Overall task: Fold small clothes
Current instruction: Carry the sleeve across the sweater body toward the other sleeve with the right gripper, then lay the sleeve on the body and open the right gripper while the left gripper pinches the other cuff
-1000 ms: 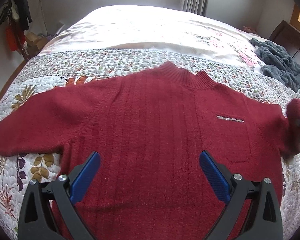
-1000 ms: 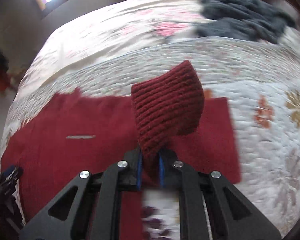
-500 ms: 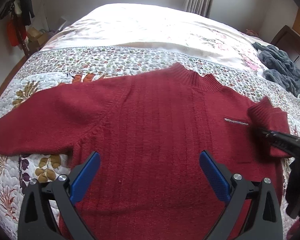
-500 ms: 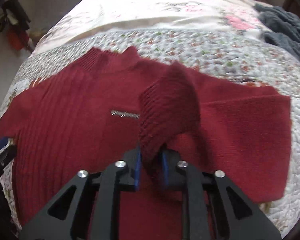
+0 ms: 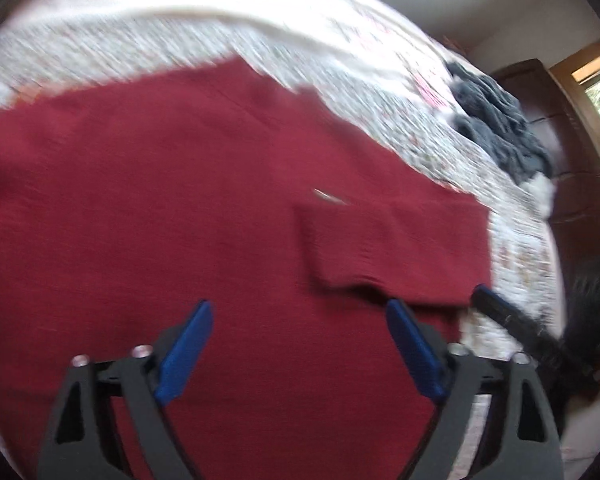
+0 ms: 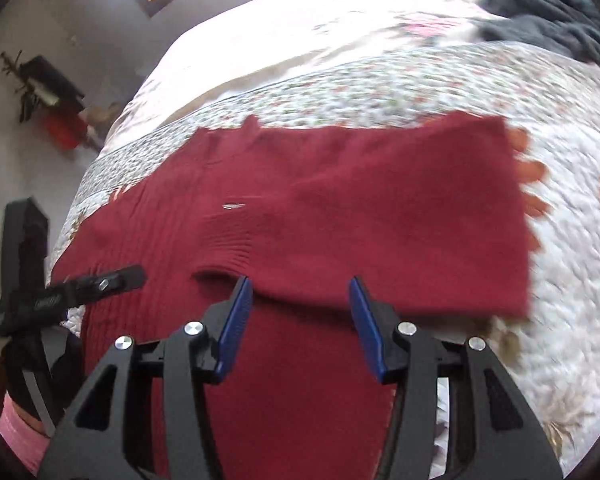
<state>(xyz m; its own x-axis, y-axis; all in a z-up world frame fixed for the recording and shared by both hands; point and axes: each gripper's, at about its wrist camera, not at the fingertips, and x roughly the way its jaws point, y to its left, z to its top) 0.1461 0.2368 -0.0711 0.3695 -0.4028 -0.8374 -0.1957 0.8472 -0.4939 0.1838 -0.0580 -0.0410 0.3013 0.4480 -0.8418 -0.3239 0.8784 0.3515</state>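
Sweater (image 5: 180, 200) first, from my left wrist view: dark red knit, spread front-up on the quilt (image 5: 440, 152), filling most of the frame. One sleeve (image 5: 388, 240) lies folded in across the chest, cuff just below a small silver bar (image 5: 332, 197) on the front. I judge it sits there so the body can later fold into a neat rectangle. My left gripper (image 5: 300, 340) hangs over the lower body with its blue pads wide apart and nothing between them; I hold it clear so it does not drag the knit. The picture is blurred, so fine detail is lost. A grey garment (image 5: 496, 128) is heaped well apart on the bed.

From my right wrist view, the right gripper (image 6: 300, 312) has its pads spread too, empty, just beside the sleeve's lower edge. The ribbed cuff (image 6: 228, 248) rests flat on the chest, and the fold makes a straight edge at the sweater's side. The knit looks thick and soft, with vertical ribs on the body. The other sleeve is out of sight here; I reckon it is next.
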